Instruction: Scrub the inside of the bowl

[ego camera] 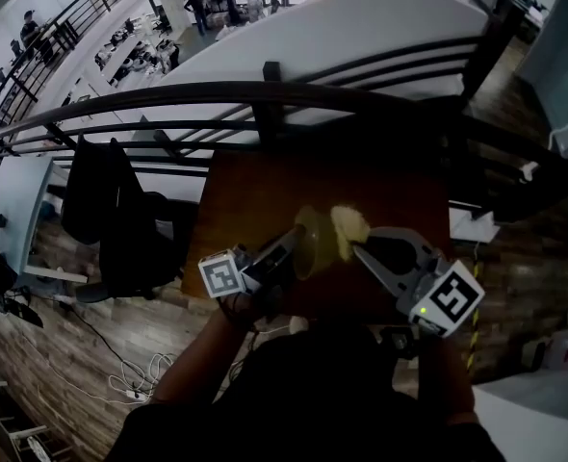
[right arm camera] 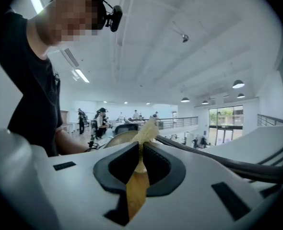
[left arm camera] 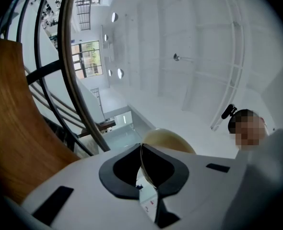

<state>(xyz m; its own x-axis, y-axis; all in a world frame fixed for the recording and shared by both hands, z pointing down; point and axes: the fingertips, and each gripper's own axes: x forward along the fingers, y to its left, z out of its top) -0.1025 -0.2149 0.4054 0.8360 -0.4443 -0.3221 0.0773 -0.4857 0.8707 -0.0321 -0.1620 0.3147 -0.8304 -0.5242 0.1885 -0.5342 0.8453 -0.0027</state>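
A: Two grippers, and both are closed on something. We read the left gripper [left arm camera: 141, 152] as clamped on the rim of the bowl [ego camera: 310, 243]. Its pads are almost together, with only the thin cream wall between them.

B: Agreed. Where do we put the bowl?

A: Held up over the near part of the brown wooden table [ego camera: 265, 186], tipped onto its edge. In the left gripper view its rounded outside bulges just past the fingertips.

B: And the right gripper [right arm camera: 140, 150]?

A: Pinched tight on a pale yellow sponge [right arm camera: 147, 130]. A ragged bit sticks up past the fingertips.

B: Is the sponge against the bowl?

A: It's just beside it, on the bowl's right in the head view. We can't tell whether they touch. In the right gripper view the bowl's rim shows just behind and left of the sponge.

B: Surroundings, quickly.

A: A dark railing [ego camera: 217, 94] runs across behind the table, and beyond it is a lower floor [ego camera: 140, 51] with desks and people. A dark garment [ego camera: 96, 195] hangs left of the table. The right gripper view catches the person [right arm camera: 31, 85] in a black top with a head camera [right arm camera: 113, 14].

B: We'd add that the left gripper points upward, toward the white ceiling [left arm camera: 180, 32].
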